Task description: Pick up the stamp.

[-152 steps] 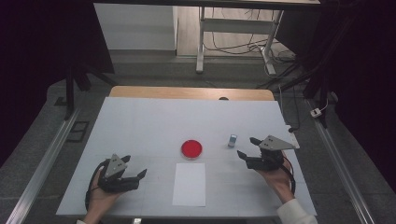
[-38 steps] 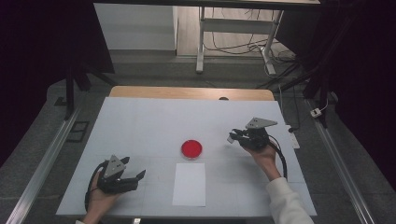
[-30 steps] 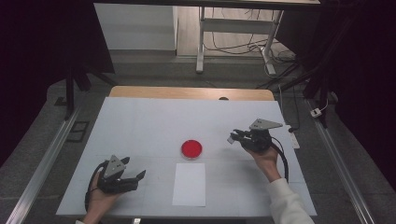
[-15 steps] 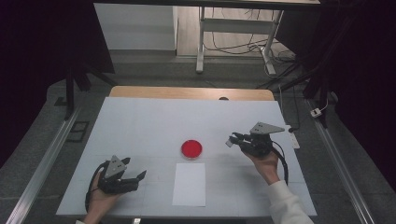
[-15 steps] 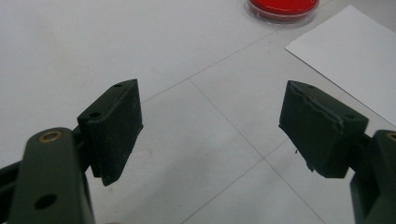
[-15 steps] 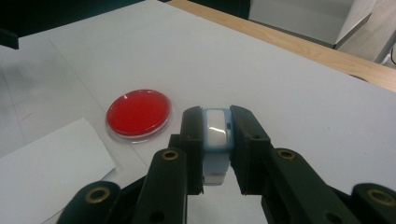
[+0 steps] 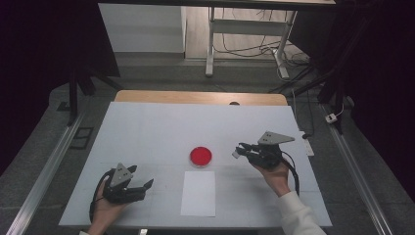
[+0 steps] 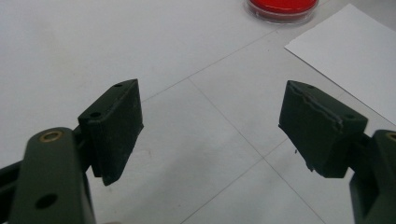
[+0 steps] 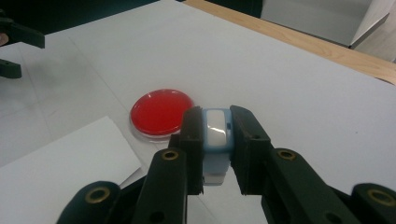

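Light-blue and white, the small plastic device (image 9: 215,135) sits clamped between the 2 black jaws of the right gripper (image 9: 215,140), which press on its 2 long sides. In the right gripper view it stands upright in the grip, its white face turned to the camera, with a pale strip hanging below the blue body. From the high view, the same device (image 7: 236,153) shows as a small pale block at the tip of the right gripper (image 7: 241,151), held off the white tabletop (image 7: 161,127) and just to the right of the red petri dish (image 7: 201,155). A hand (image 7: 272,172) in a white sleeve carries this gripper, and the grey 3-cornered plate (image 7: 275,137) rides on top of it.

That red petri dish (image 9: 161,113) lies flat near the middle of the tabletop, its clear rim ringing the red fill. A white sheet of paper (image 7: 198,193) lies just in front of it, close to the dish but apart from it in the high view.

At the near left corner of the tabletop, the left gripper (image 7: 145,187) rests low in the other hand (image 7: 105,208). Its jaws stand wide apart with nothing between them, and in the left gripper view (image 8: 210,126) bare tabletop shows in the gap, with the dish (image 8: 282,8) and a corner of the paper (image 8: 348,56) farther off.
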### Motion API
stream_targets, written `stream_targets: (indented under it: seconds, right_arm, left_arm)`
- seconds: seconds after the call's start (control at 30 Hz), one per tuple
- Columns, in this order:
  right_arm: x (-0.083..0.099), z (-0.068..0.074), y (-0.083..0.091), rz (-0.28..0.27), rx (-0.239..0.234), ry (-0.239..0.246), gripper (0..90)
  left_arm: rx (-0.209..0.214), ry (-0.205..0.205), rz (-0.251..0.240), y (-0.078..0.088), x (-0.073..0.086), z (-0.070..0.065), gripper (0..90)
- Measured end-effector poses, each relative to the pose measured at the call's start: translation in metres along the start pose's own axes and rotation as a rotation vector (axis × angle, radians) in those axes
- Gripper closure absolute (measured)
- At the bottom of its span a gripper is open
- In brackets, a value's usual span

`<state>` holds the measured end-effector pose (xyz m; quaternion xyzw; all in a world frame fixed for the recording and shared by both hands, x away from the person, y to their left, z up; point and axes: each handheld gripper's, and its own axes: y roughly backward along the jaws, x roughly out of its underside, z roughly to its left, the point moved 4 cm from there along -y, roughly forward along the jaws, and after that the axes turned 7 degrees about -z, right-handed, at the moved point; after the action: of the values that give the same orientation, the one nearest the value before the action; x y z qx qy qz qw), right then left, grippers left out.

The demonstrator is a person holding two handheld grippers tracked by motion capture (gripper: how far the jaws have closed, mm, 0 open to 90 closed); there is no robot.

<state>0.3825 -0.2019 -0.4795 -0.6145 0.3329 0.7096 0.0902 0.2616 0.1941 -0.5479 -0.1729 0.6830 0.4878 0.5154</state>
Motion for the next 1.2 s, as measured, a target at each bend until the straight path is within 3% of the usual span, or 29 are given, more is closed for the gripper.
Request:
stream_targets:
  seconds: [1.2]
  right_arm:
    - [0.001,0.050,-0.015,0.024,-0.127,-0.014,75.1]
  left_arm:
    - [-0.001,0.000,-0.001,0.000,0.000,0.000,21.6]
